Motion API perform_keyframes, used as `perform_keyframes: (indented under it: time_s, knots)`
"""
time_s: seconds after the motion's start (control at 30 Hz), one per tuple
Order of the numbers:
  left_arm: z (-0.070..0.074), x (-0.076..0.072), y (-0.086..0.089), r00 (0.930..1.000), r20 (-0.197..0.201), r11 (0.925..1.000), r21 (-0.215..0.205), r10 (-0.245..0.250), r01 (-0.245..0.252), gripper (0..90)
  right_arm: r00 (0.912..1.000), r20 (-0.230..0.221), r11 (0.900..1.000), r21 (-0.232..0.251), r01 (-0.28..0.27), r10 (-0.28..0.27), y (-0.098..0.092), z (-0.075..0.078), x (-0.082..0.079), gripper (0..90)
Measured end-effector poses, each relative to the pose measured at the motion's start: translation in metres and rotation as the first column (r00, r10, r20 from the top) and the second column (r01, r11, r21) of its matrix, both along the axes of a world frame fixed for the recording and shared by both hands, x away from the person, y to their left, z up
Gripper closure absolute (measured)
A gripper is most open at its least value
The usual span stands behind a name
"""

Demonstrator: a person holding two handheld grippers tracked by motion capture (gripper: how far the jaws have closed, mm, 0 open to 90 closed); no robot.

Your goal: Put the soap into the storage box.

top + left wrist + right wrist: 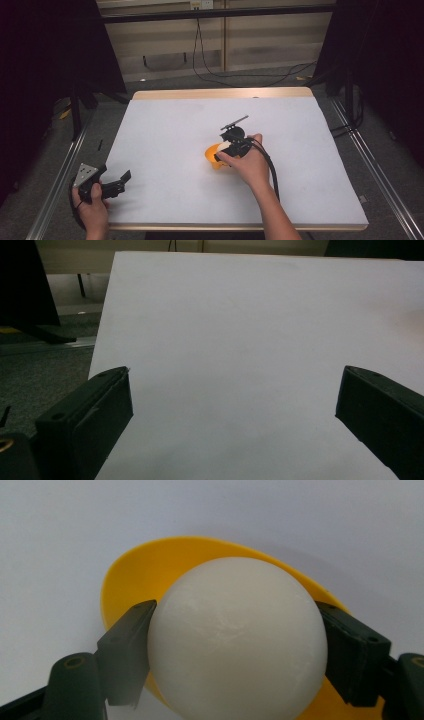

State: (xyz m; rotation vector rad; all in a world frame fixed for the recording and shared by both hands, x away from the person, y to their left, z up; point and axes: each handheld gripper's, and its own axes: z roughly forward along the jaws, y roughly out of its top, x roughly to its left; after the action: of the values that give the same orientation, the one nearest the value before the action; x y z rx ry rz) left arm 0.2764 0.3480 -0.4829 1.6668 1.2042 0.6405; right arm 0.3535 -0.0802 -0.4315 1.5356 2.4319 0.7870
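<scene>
White ball [237, 640], smooth and kinda matte, is pinched between the two black jaws of the right gripper [235, 650], one jaw pressed on each side of it. It sits right over a yellow bowl [145, 575], though I can't tell if it's touching the bowl or just above it. From the high view the bowl [212, 153] is near the middle of the white table [165, 130], with the right hand [248, 162] wrapped around the gripper there. Left gripper [111, 183] is way off at the near left corner, jaws spread wide apart with nothing between them, just bare tabletop [240, 340] ahead.
</scene>
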Motion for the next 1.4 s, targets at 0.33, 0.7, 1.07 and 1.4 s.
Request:
perform_keyframes:
  time_s: [0.33,0.7,1.07,1.4]
  knots:
    - [0.000,0.000,0.000,1.0000,0.000,1.0000,0.001,0.000,0.000,1.6,0.9994,0.024,0.999,0.025,0.023,-0.024,-0.006,0.011,-0.005,13.9]
    - [0.000,0.000,0.000,1.0000,0.002,1.0000,0.008,-0.001,0.001,1.6,0.9948,0.079,0.997,0.051,0.060,-0.064,-0.027,0.022,-0.013,2.8]
    - [0.000,0.000,-0.001,1.0000,-0.001,1.0000,0.001,-0.006,0.006,1.6,0.9852,0.130,0.993,0.063,0.104,-0.112,-0.061,0.024,-0.026,0.0]
    - [0.000,0.000,-0.001,1.0000,0.000,0.9999,0.016,-0.003,0.003,1.6,0.9744,0.162,0.987,0.073,0.146,-0.156,-0.095,0.020,-0.040,0.0]
